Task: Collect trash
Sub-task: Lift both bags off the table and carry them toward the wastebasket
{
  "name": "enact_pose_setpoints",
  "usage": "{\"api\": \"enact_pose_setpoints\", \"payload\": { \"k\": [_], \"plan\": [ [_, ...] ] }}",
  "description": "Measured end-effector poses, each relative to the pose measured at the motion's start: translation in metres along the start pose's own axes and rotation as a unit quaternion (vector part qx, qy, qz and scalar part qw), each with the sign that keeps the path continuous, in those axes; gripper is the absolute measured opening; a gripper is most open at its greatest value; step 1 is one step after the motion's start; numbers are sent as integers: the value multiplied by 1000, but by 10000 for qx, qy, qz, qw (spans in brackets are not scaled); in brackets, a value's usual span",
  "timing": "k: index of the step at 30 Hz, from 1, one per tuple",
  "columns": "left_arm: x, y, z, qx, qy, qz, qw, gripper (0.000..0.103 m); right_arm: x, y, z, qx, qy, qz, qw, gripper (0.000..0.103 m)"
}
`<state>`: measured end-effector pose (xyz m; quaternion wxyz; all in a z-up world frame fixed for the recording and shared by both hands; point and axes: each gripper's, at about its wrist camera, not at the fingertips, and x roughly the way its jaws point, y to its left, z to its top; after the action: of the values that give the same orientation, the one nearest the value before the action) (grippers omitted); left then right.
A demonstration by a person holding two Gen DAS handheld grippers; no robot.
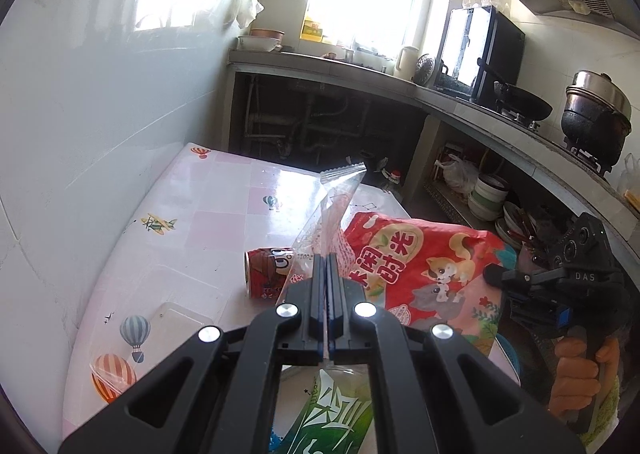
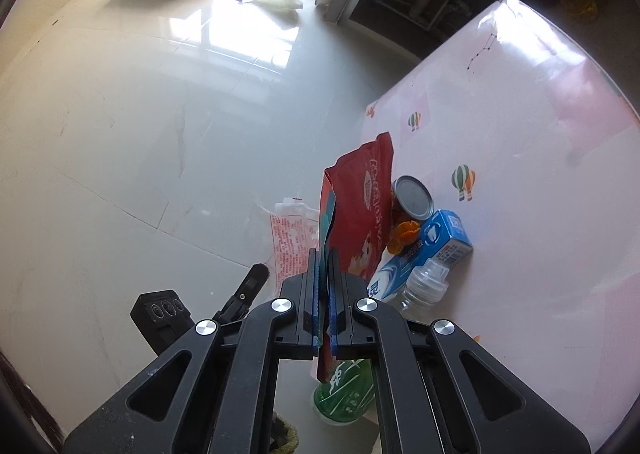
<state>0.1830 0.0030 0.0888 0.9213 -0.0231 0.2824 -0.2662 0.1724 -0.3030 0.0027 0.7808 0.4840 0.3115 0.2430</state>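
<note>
My left gripper (image 1: 327,260) is shut on a clear plastic wrapper (image 1: 332,202) and holds it upright above the table. My right gripper (image 2: 325,254) is shut on the edge of a red snack bag (image 2: 360,206), which also shows in the left wrist view (image 1: 420,266). The right gripper itself (image 1: 494,276) shows at the right of the left wrist view. A red can (image 1: 266,272) lies on its side on the table; its end (image 2: 412,198) shows behind the bag. A green bottle (image 1: 332,414) lies below the left gripper.
The table (image 1: 208,206) has a pink balloon-print cloth and stands against a white wall. On it lie a blue-white box (image 2: 436,250), a clear bottle (image 2: 424,284), orange peel (image 2: 404,234) and a clear lid (image 1: 180,320). A counter (image 1: 460,102) with pots runs behind.
</note>
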Motion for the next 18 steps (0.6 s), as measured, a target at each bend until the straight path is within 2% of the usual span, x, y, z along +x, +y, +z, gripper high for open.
{"api": "enact_pose_setpoints", "payload": {
  "k": [18],
  "plan": [
    [-6,-45,11,352,-147,-238,9990,1,-53,-11,-1,-128,-652,148,9977,3]
  ]
}}
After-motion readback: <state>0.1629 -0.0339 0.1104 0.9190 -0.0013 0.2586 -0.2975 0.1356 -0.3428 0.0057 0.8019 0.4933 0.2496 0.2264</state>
